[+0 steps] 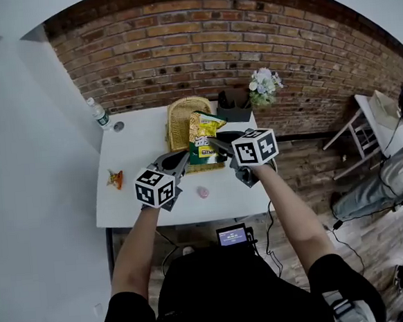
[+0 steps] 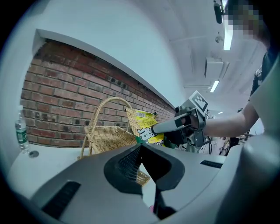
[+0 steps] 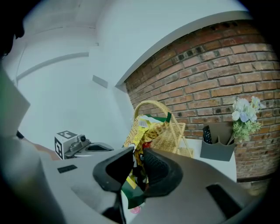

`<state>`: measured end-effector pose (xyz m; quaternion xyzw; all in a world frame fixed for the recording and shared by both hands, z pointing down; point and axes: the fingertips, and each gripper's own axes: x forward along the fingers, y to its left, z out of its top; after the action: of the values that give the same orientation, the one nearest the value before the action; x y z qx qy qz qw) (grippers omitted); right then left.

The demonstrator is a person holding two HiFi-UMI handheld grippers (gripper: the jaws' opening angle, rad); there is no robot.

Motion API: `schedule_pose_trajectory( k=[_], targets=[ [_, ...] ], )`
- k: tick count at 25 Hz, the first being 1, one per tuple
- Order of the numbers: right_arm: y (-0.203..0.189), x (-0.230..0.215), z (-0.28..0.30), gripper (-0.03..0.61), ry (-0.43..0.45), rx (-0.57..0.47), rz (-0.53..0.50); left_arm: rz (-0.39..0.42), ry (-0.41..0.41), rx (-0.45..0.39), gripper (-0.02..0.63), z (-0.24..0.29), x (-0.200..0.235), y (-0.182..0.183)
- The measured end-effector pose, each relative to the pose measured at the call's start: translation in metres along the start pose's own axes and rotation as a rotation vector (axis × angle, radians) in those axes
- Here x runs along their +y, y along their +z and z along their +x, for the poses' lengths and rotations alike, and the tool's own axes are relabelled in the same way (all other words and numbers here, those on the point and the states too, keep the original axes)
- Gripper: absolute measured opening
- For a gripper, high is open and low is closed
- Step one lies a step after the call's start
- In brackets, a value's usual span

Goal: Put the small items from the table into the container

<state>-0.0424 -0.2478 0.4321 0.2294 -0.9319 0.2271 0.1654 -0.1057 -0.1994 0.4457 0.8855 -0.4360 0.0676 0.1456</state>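
A yellow-and-green snack bag (image 1: 203, 138) hangs above the table in front of the wicker basket (image 1: 183, 116), pinched in my right gripper (image 1: 212, 143). The right gripper view shows that bag (image 3: 141, 148) squeezed between the jaws, with the basket (image 3: 168, 131) just behind. My left gripper (image 1: 183, 161) is shut and holds nothing; its closed tips (image 2: 141, 149) point toward the basket (image 2: 107, 136) and the bag (image 2: 146, 127). A small pink item (image 1: 203, 192) and an orange packet (image 1: 115, 178) lie on the white table (image 1: 132, 204).
A water bottle (image 1: 99, 114) and a small round cap (image 1: 118, 126) stand at the table's far left corner. A dark holder (image 1: 233, 108) and white flowers (image 1: 263, 84) sit at the back right, against the brick wall. Another person sits at the far right.
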Motion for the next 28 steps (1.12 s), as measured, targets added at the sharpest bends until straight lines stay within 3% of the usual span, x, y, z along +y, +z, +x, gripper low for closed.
schedule_pose_trajectory(
  k=[14, 28],
  targets=[
    [0.02, -0.005, 0.046, 0.077, 0.015, 0.035, 0.002, -0.022, 0.057, -0.018, 0.009, -0.007, 0.034, 0.007],
    [0.027, -0.02, 0.067, 0.075, -0.035, 0.107, 0.009, -0.04, 0.068, -0.012, 0.009, -0.001, 0.052, 0.002]
  ],
)
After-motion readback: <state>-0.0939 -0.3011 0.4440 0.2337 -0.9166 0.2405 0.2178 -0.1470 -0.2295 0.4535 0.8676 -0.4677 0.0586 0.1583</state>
